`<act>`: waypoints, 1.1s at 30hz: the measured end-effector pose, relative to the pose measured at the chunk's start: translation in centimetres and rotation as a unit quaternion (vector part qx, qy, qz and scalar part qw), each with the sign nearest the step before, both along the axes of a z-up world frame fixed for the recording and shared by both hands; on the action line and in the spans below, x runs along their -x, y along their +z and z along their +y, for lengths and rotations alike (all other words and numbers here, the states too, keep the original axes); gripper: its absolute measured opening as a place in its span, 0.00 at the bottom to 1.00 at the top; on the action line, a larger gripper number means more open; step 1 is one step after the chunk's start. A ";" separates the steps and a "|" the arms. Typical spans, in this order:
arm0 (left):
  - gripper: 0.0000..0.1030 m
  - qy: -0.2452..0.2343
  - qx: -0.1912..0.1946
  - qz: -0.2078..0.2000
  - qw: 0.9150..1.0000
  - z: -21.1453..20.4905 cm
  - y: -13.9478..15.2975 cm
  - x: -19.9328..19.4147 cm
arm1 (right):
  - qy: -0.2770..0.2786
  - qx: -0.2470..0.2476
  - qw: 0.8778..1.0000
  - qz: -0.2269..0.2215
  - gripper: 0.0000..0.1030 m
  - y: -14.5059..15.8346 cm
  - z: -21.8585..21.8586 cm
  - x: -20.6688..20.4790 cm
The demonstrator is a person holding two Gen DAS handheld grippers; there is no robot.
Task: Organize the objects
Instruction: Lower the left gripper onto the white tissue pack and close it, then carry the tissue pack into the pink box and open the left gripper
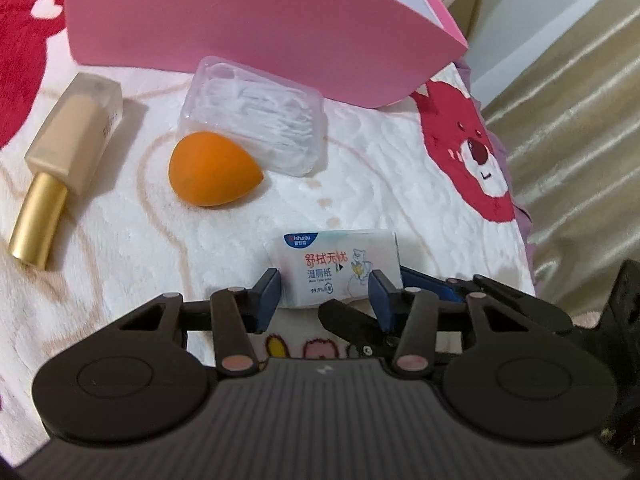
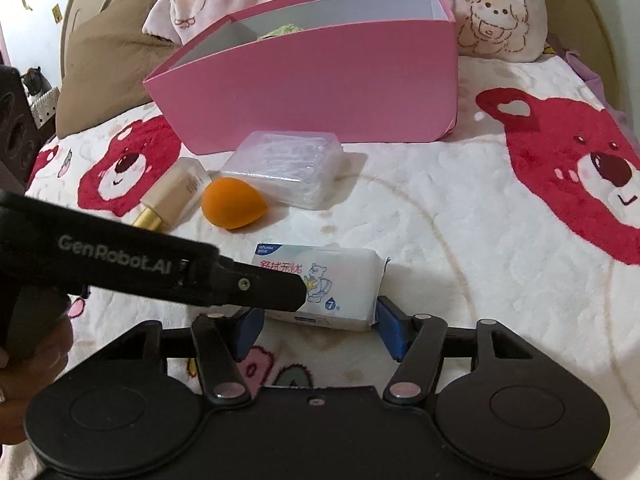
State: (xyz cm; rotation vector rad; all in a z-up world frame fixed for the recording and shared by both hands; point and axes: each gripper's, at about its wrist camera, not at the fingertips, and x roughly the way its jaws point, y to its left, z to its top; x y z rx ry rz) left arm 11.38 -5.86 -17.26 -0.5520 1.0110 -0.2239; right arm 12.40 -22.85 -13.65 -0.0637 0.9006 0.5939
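Observation:
A white wet-wipes pack (image 1: 340,268) with blue and red print lies on the bear-print blanket (image 1: 380,160). My left gripper (image 1: 326,300) has a blue pad against each side of its near part. My right gripper (image 2: 318,330) spans the same pack (image 2: 340,280) lengthwise, pads meeting both ends. In the right wrist view, the left gripper's black finger (image 2: 272,284) crosses over the pack's left part. Beyond lie an orange makeup sponge (image 1: 212,172), a clear plastic box of white picks (image 1: 256,120) and a beige foundation bottle with gold cap (image 1: 68,152).
A pink open box (image 2: 320,76) stands behind the items, with something pale green inside. Pillows (image 2: 496,12) and a brown cushion (image 2: 108,64) lean at the bed's head. The bed's edge and a curtain (image 1: 580,120) are to the right in the left wrist view.

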 end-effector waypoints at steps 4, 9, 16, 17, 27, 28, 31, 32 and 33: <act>0.44 -0.008 -0.023 -0.008 1.000 -0.8 -0.2 0.0 | 0.013 0.006 1.000 -0.004 0.73 -0.5 0.3 0.1; 0.44 -0.012 -0.030 -0.022 0.999 -1.1 0.4 0.6 | 0.025 0.029 0.999 -0.034 0.74 -0.4 0.9 0.8; 0.44 -0.020 -0.032 -0.054 0.998 -0.7 3.5 2.9 | 0.044 0.024 0.994 -0.095 0.71 3.0 0.7 3.1; 0.44 -0.023 -0.034 -0.058 0.997 -0.6 4.0 3.2 | 0.048 0.023 0.994 -0.099 0.71 3.4 0.6 3.3; 0.44 -0.064 -0.069 -0.098 0.991 0.2 10.4 4.3 | 0.073 0.007 0.986 -0.147 0.71 8.3 0.9 4.7; 0.44 -0.068 -0.075 -0.101 0.990 0.3 11.2 4.1 | 0.076 0.006 0.985 -0.156 0.71 9.0 1.1 4.7; 0.44 -0.077 -0.103 -0.125 0.984 0.7 14.5 3.5 | 0.083 -0.003 0.980 -0.182 0.71 11.1 1.6 4.2; 0.44 -0.081 -0.114 -0.135 0.981 0.9 15.5 3.2 | 0.085 -0.007 0.978 -0.189 0.71 11.9 1.7 3.8; 0.44 -0.082 -0.120 -0.142 0.979 1.0 16.4 2.9 | 0.085 -0.012 0.977 -0.195 0.71 12.7 1.8 3.4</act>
